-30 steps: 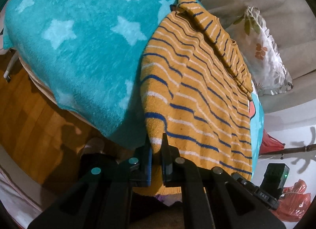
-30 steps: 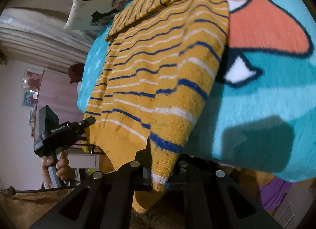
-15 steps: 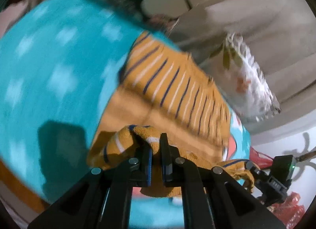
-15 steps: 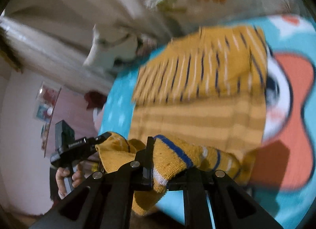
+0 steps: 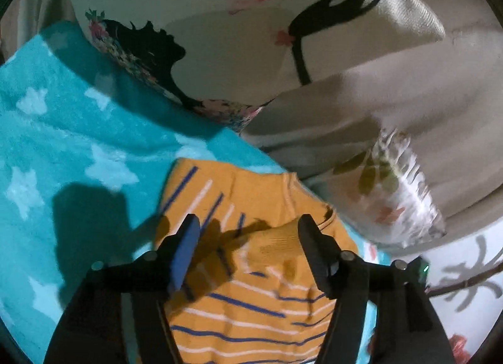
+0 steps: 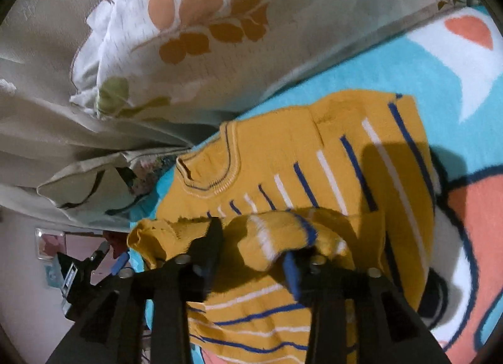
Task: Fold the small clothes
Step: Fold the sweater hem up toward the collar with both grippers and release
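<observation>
Left wrist: both tongs (image 5: 248,251) (image 6: 251,244), earlier clamping the sweater (image 5: 251,317), now seemingly spread apart.

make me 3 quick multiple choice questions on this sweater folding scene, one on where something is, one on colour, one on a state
1. Where does the sweater lie?
A. on the teal blanket
B. on a wooden floor
C. in a basket

2. What colours are the sweater's stripes?
A. red and black
B. blue and white
C. green and grey

3. How does the left claw stand?
A. shut on the sweater
B. shut on a pillow
C. open

Answers:
1 A, teal blanket shows around the sweater's edges in both wrist views.
2 B, blue and white lines cross the mustard knit.
3 C, its fingers are spread wide with the hem lying loose between them; the right claw is open as well.
</observation>
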`<state>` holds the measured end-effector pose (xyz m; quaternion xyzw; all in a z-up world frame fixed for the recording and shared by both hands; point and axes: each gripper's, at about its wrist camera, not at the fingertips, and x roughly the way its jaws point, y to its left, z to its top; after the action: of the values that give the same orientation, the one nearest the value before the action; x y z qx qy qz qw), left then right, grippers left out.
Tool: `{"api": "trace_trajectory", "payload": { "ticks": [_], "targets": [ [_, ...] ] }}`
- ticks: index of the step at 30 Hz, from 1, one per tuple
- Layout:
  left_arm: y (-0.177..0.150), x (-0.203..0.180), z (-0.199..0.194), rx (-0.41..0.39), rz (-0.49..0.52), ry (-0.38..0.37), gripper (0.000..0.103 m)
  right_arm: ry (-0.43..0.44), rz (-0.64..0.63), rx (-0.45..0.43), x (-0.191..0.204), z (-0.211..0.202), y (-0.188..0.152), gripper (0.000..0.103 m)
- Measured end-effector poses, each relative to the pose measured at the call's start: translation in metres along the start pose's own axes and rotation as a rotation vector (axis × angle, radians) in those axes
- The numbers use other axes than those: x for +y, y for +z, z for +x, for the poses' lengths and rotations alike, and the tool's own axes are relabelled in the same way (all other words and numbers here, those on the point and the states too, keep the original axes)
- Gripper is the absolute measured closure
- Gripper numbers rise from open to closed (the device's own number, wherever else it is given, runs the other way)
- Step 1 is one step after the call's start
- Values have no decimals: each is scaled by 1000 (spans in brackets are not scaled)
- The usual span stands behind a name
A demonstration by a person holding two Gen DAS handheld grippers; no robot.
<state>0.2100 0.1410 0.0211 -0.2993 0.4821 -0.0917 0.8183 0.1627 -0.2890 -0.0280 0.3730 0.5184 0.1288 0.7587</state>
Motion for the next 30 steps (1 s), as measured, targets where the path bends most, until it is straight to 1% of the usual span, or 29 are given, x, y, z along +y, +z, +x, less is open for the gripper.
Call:
{"api": "trace_trajectory", "payload": {
  "ticks": [2,4,5,7,10,11,12,14,15,16,17,18,19,21,22,24,26,28,29,30],
  "targets": [
    [-5,-2,4,24,64,52,39,8,14,-9,-3,-2,5,61],
    [-16,-13,6,33,172,113,39,17,27,-22,-5,-6,9,61],
    [-21,-19,5,28,224,127,39,22,32,-30,-4,-8,11,61],
    [-38,-38,4,29,339,108,39,39,43,-34,-2,-10,13,56],
    [-52,-56,19,67,416,91,39,46,60,-43,-1,-12,18,54],
    [-53,-60,29,82,428,105,39,51,60,-45,1,-13,19,54],
    [-51,-60,43,94,431,149,39,58,63,-48,2,-13,20,53],
    [-44,-54,61,97,414,212,39,89,87,-54,2,-14,21,50],
    [-36,-46,70,95,380,250,39,107,101,-57,1,-15,22,48],
    [-26,-36,77,91,325,281,39,126,117,-60,-1,-16,23,47],
    [-16,-27,80,85,276,294,39,150,138,-66,-4,-19,24,46],
    [-4,-14,81,76,211,285,39,173,161,-74,-8,-21,25,42],
    [3,-6,82,74,169,276,39,196,187,-86,-13,-25,27,36],
    [17,12,83,71,100,289,39,236,252,-123,-27,-32,31,31],
    [20,17,82,69,88,293,39,232,280,-142,-33,-35,33,31],
    [25,24,78,59,86,308,39,197,314,-172,-45,-44,35,29],
    [25,31,72,52,83,318,39,159,277,-179,-43,-53,31,29],
    [21,36,59,63,73,302,39,79,166,-173,-30,-61,22,29],
    [19,40,53,65,72,293,39,12,78,-163,-19,-66,13,29],
    [14,41,46,65,77,286,39,-36,17,-151,-13,-68,4,29]
  ]
}}
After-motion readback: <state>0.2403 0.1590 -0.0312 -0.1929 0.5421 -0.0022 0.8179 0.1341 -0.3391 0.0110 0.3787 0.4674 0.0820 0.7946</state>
